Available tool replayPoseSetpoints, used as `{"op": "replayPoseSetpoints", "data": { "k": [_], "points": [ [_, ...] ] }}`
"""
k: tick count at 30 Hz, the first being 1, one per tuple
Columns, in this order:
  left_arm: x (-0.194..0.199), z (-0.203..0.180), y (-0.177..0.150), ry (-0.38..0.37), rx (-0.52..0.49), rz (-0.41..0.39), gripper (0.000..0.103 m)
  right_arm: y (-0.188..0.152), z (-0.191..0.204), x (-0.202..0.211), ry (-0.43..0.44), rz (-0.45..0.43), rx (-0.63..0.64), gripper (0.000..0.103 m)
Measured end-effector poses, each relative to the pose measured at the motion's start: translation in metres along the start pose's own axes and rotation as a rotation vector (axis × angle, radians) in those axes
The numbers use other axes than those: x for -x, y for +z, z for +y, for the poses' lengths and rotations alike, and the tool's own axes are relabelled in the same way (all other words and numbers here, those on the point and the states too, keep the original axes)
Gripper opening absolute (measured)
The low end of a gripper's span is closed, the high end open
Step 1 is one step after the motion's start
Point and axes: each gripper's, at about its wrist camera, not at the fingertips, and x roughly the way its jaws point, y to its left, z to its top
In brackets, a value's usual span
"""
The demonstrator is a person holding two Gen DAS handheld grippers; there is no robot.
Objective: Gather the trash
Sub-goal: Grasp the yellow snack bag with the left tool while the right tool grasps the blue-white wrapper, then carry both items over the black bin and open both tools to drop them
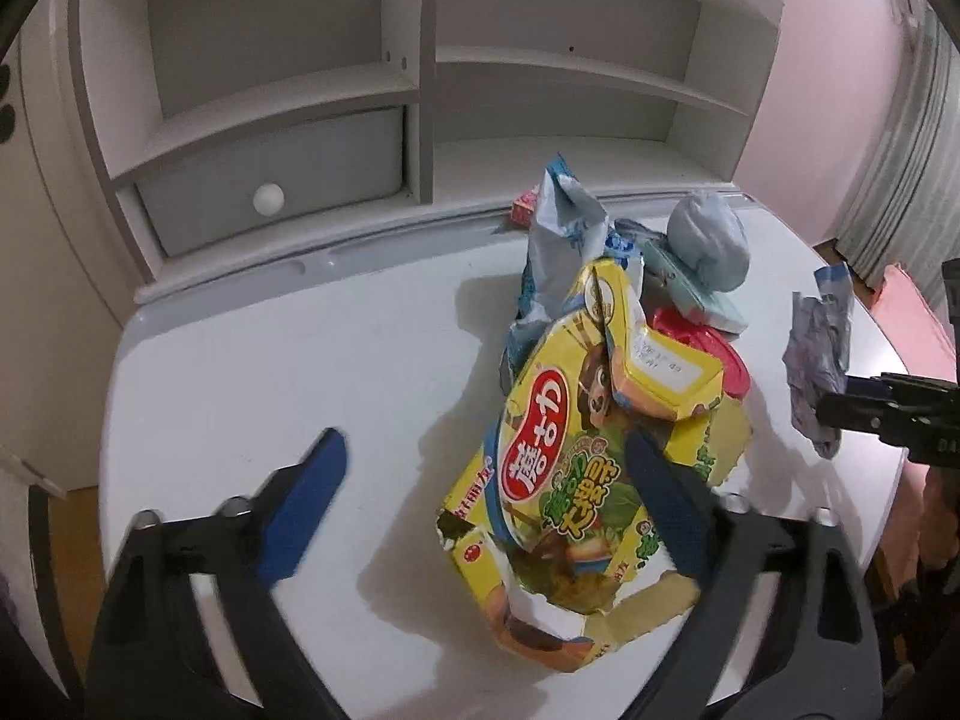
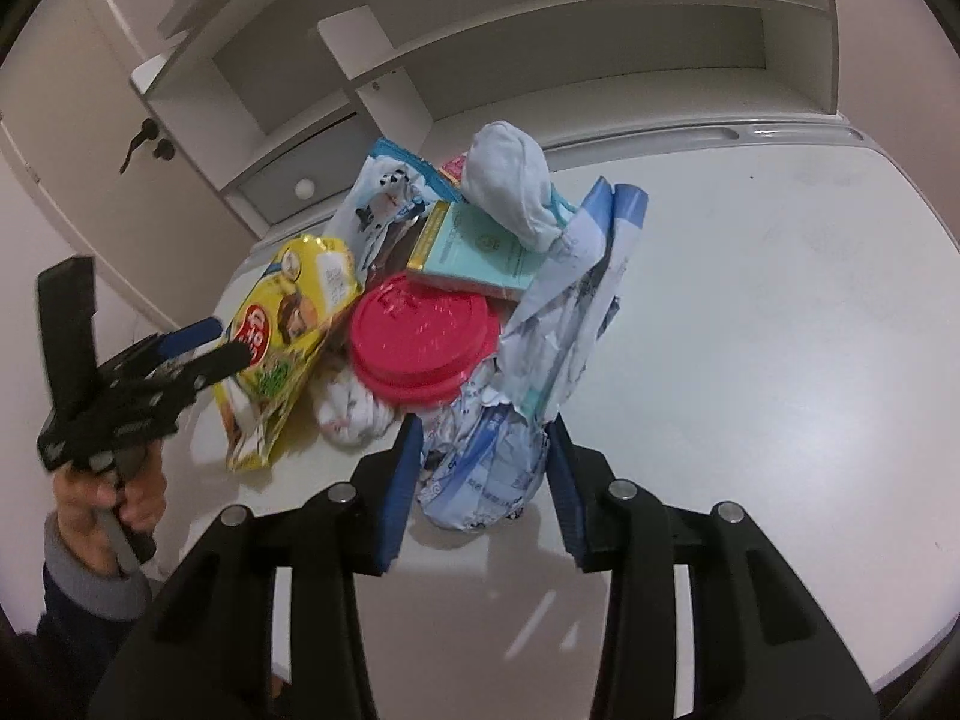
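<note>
A heap of trash lies on the white table. In it are a torn yellow snack bag, a red lid, a teal box, a blue-white milk pouch and a pale blue cloth bundle. My left gripper is open; its right finger lies over the yellow bag and its left finger stands over bare table. My right gripper has a crumpled blue-white wrapper filling the gap between its pads. The left wrist view shows that wrapper standing up from the right gripper's tips.
A white shelf unit with a grey drawer stands along the table's far edge. A small pink packet lies by it. A white crumpled rag sits beside the lid. A person's hand holds the left gripper.
</note>
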Motion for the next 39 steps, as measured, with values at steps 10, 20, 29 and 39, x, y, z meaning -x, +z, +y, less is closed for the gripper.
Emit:
{"op": "replayPoseSetpoints", "data": {
  "k": [10,20,29,39],
  "points": [
    [0.024,-0.012,-0.01,-0.038,0.029,0.015,0.006,-0.024,-0.013,0.035,0.012,-0.027,0.039,0.04],
    [0.088,-0.098,-0.004,-0.028,-0.028,-0.102,0.005,-0.052,-0.071,0.11,-0.083,-0.14,0.007,0.04],
    [0.053,-0.272,0.014,-0.209,-0.223,-0.108,0.005,-0.121,-0.196,0.193,-0.313,-0.241,-0.18,0.04],
    [-0.012,-0.503,-0.035,-0.478,-0.477,-0.05,0.005,-0.242,-0.337,0.257,-0.536,-0.22,-0.472,0.041]
  ]
}}
